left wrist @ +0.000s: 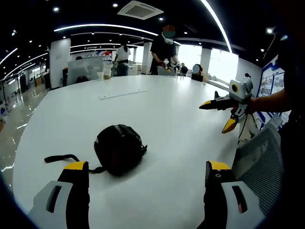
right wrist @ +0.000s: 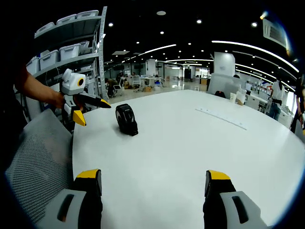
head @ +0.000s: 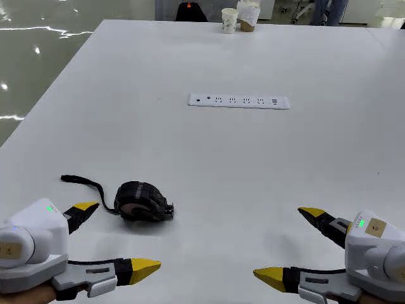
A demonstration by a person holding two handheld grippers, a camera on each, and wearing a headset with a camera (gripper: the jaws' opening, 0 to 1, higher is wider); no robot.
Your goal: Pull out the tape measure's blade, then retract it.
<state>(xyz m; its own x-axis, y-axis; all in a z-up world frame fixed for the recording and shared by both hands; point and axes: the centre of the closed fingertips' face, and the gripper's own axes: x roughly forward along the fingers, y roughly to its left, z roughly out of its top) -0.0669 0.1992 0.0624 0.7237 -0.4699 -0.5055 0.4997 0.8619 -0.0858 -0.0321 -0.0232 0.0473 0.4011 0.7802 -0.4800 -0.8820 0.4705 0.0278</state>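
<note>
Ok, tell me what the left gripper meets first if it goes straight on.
Probably the tape measure: it lies on the table just ahead of the open left gripper, a little off-centre.

- Left gripper (head: 126,234): rounded white housing with a small green light (head: 49,208) on top and a tan sticker (head: 9,251) on its side.
- Its jaws are black arms ending in pointed yellow tips. A grey bracket with a slotted hole sits at the base of the nearer one.
- Right gripper (head: 278,242): same build, with a white shell, green lamp (head: 361,223), tan label (head: 376,227), black jaws, yellow points and a grey slotted bracket.
- Left gripper view: own jaws banded pale grey, black, then yellow caps. Each grey block has one oblong slot.
- Right gripper view: identical banding and slots.
- Sleeve (left wrist: 291,62): dark cloth, upper arm only.
</note>
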